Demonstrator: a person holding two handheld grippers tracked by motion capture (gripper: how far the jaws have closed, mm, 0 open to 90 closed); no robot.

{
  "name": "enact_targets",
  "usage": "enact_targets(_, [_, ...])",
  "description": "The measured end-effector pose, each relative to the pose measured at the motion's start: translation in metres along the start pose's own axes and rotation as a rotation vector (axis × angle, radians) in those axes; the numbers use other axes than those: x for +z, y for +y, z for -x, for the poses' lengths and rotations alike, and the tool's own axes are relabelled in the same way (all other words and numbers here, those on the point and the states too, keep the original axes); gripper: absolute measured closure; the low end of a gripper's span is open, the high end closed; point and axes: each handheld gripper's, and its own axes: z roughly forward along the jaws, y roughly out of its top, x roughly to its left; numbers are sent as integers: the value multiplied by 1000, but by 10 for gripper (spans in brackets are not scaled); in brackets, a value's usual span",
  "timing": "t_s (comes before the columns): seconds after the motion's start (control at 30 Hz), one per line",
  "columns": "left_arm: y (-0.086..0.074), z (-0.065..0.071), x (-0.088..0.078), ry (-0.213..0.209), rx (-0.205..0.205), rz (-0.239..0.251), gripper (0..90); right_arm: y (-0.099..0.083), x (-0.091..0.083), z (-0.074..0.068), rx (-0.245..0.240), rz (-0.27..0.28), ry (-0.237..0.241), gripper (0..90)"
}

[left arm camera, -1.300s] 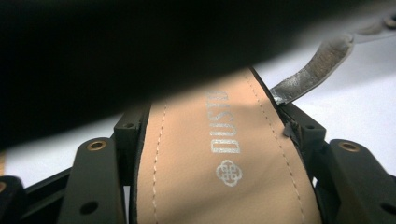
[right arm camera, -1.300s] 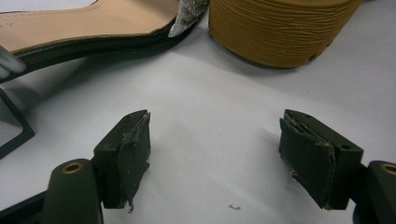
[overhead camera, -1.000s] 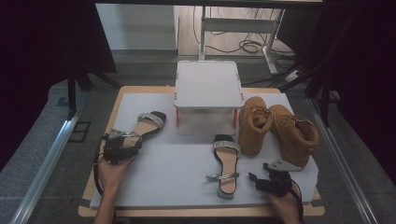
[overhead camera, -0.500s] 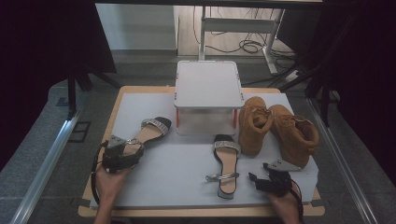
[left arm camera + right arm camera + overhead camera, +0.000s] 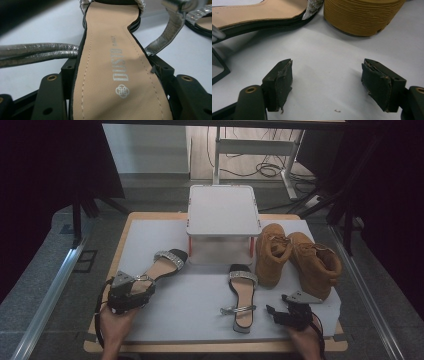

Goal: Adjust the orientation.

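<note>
A black sandal with a tan insole and a silver strap lies on the left of the white mat. My left gripper is shut on its heel end. In the left gripper view the insole runs up between the two black jaws, which press on both edges of the sole. The matching sandal lies flat in the middle, toe pointing away. My right gripper rests low at the near right, jaws open and pointing at that sandal. Between its pads is only bare mat.
A white lidded box stands at the back centre of the mat. Two tan boots sit to its right, close to the right gripper; one ribbed sole shows just ahead of the jaws. The mat lies on a wooden board.
My left gripper has moved toward the near edge and slightly right, taking the left sandal with it. The right gripper and the other sandal have stayed put.
</note>
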Motion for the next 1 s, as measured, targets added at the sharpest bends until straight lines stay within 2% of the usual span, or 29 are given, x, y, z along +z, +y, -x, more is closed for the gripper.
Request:
enact_targets(0.33, [1,14,3,-39,17,1,391,0,0,0,2,1,-1,252])
enact_targets(0.5, [6,24,10,-60,25,9,391,0,0,0,2,1,0,252])
enact_targets(0.73, [13,37,26,-48,54,11,391,0,0,0,0,0,0,252])
enact_targets(1.0, [22,49,46,-37,60,19,391,0,0,0,1,1,1,252])
